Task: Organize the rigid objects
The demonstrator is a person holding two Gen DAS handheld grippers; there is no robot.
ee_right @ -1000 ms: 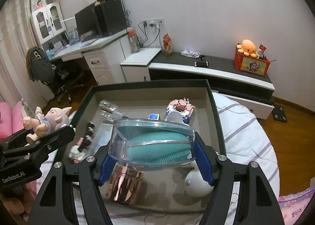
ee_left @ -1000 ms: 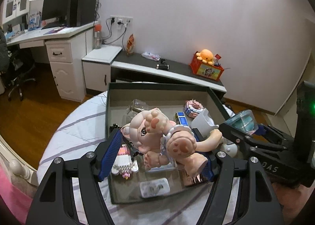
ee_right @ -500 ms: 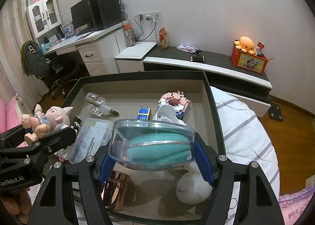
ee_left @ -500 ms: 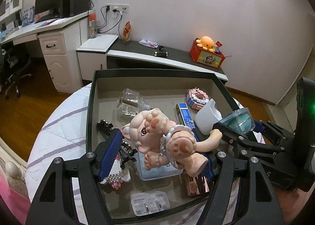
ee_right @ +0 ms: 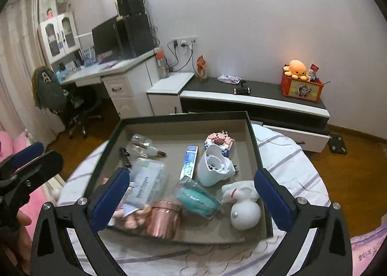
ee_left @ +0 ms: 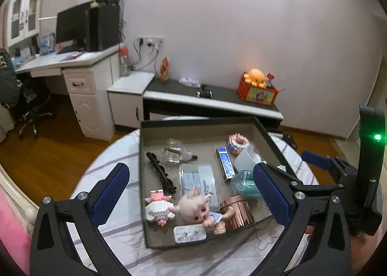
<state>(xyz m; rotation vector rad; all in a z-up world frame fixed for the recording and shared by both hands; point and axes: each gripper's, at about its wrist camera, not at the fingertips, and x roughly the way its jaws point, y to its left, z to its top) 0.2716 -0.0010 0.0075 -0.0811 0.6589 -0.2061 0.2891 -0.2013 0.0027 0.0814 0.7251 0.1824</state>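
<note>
1. The left gripper point(ee_left: 191, 193) is at the bottom of the left view, jaws wide apart and holding nothing.
2. The right gripper point(ee_right: 191, 198) is at the bottom of the right view, jaws also wide apart and empty.
3. The pig doll point(ee_left: 200, 210) lies in the lower middle of the frame, inside the dark tray point(ee_left: 268, 135), touching the copper cup point(ee_left: 238, 210).
4. The teal brush case point(ee_right: 197, 197) lies just beside the copper cup, in the tray.
5. The white cup point(ee_right: 214, 166) is behind it.
</note>
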